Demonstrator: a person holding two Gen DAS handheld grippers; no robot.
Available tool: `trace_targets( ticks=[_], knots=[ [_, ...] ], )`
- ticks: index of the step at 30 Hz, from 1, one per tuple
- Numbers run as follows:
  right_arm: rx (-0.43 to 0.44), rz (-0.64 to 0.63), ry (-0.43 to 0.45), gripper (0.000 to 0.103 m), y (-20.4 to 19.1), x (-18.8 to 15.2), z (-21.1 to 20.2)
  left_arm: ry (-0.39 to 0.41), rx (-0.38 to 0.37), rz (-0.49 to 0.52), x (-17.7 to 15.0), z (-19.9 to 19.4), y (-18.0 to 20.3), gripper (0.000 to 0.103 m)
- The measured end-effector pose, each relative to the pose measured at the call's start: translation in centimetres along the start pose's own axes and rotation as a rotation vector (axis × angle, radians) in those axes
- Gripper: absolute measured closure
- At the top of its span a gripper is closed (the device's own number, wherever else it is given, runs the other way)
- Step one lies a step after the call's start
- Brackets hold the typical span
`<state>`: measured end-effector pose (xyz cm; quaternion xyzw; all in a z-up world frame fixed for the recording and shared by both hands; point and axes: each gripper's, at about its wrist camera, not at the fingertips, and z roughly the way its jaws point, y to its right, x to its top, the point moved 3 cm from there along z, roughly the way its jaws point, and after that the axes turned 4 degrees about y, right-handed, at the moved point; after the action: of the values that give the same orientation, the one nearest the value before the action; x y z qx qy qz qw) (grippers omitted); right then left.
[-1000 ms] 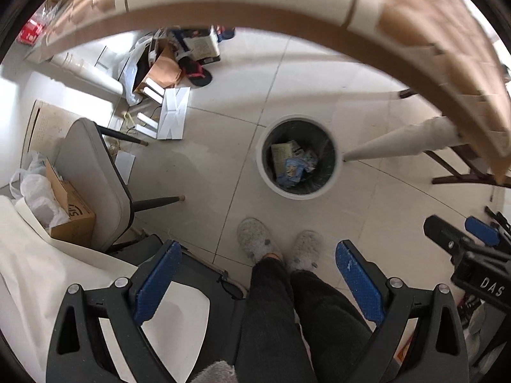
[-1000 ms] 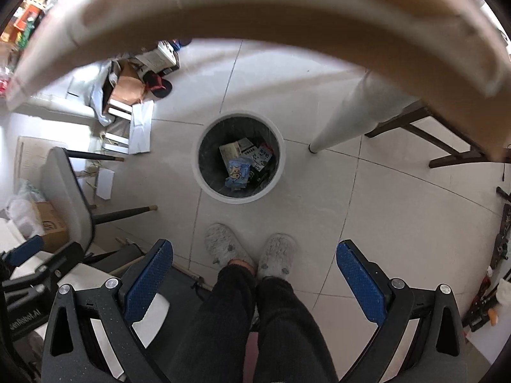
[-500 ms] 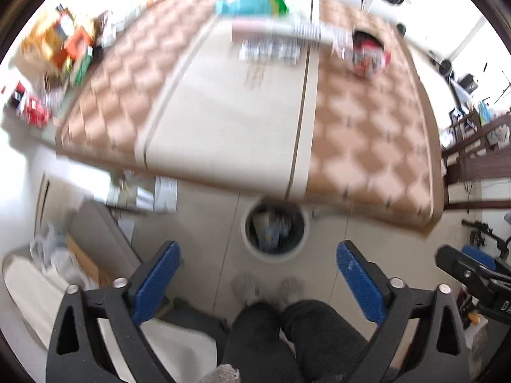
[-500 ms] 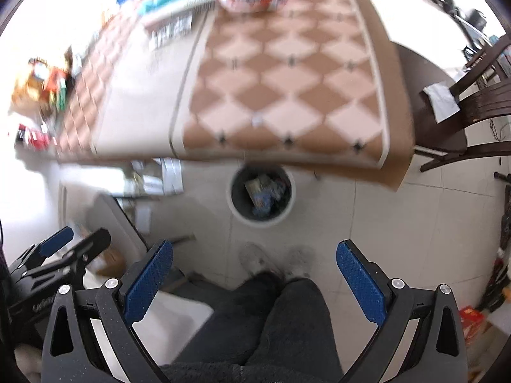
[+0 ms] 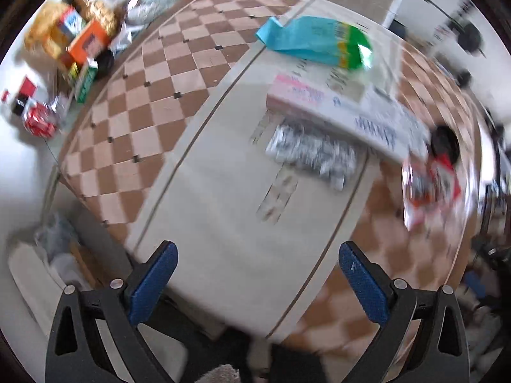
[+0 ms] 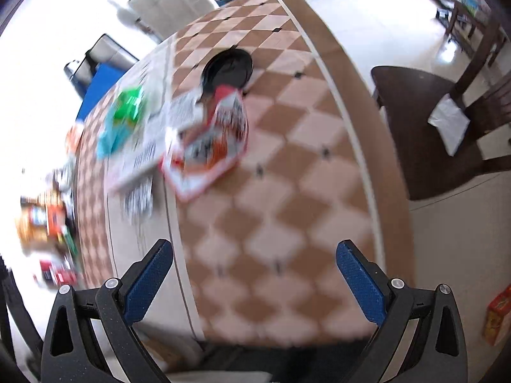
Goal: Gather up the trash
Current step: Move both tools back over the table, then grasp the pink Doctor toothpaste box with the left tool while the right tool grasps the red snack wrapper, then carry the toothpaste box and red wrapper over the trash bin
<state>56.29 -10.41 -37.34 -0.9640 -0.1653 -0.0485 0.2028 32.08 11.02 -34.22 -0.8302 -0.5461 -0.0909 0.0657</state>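
Both views are blurred by motion. On the checkered table (image 5: 153, 118) lie a blue-green wrapper (image 5: 319, 43), a long white-pink box (image 5: 338, 115), a silver foil pack (image 5: 313, 153) and a red-white packet (image 5: 431, 182). The right wrist view shows the red-white packet (image 6: 207, 150), the wrapper (image 6: 123, 118) and a black bowl (image 6: 228, 68). My left gripper (image 5: 255, 274) is open and empty above the table's near edge. My right gripper (image 6: 255, 271) is open and empty over the table (image 6: 287, 207). The trash bin is out of view.
A pile of snack boxes and bags (image 5: 76, 35) sits at the table's far left corner. A dark wooden chair (image 6: 447, 121) with a white paper on it stands right of the table. A cardboard box and bags (image 5: 57, 245) lie on the floor at left.
Both grippers have swung up from the floor and bin to face the tabletop. The bin and my feet have left both views. Both grippers stay open.
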Motion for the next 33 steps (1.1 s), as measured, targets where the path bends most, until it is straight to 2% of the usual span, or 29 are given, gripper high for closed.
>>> trace_targets(
  ticks=[5,8,9,10,11,12,13,14,16,17,21,23,25,29,33],
  knots=[
    [0.003,0.034,-0.046,0.012,-2.0,7.2,8.0,-0.082,-0.015,-0.119,5.7,4.1,3.2,0.000],
    [-0.010,0.031,-0.082,0.025,-3.0,8.8,11.4,-0.157,-0.070,-0.255,8.4,6.9,4.1,0.000],
    [-0.027,0.009,-0.044,0.028,-3.6,9.2,11.5,-0.183,-0.092,-0.303,9.2,7.9,4.4,0.000],
    [-0.037,-0.027,-0.026,0.047,-4.4,9.5,11.7,-0.198,-0.106,-0.331,9.7,8.5,4.6,0.000],
    [-0.049,-0.056,-0.039,0.056,-5.1,9.4,12.3,-0.220,-0.114,-0.363,10.4,9.6,4.9,0.001],
    [-0.063,-0.057,-0.031,0.059,-5.4,9.4,12.5,-0.234,-0.116,-0.378,10.7,10.2,5.1,0.001],
    [-0.087,-0.061,-0.024,0.084,-5.5,9.4,12.5,-0.247,-0.118,-0.392,11.1,10.9,5.3,0.001],
    [-0.065,-0.060,-0.025,0.085,-5.6,9.5,12.8,-0.266,-0.114,-0.408,11.5,11.7,5.3,0.001],
    [-0.060,-0.065,-0.020,0.086,-5.6,9.6,13.0,-0.280,-0.092,-0.413,11.8,12.7,5.3,0.008],
    [-0.052,-0.076,-0.016,0.086,-5.7,9.7,13.0,-0.287,-0.060,-0.398,11.8,13.2,5.2,0.026],
    [-0.044,-0.119,0.015,0.092,-5.6,9.8,11.8,-0.269,-0.040,-0.368,11.8,13.5,4.9,0.037],
    [-0.045,-0.126,0.022,0.094,-5.2,10.0,11.2,-0.239,-0.014,-0.283,11.9,13.1,5.4,0.046],
    [-0.040,-0.128,0.025,0.098,-4.5,10.8,10.6,-0.212,0.004,-0.218,11.9,12.5,6.0,0.049],
    [-0.007,-0.125,0.008,0.101,-4.1,10.8,10.1,-0.105,0.034,-0.092,11.6,9.4,6.6,0.051],
    [0.042,-0.142,0.006,0.102,-3.7,10.2,8.7,-0.016,0.031,-0.025,10.9,5.8,6.7,0.053]
  ],
)
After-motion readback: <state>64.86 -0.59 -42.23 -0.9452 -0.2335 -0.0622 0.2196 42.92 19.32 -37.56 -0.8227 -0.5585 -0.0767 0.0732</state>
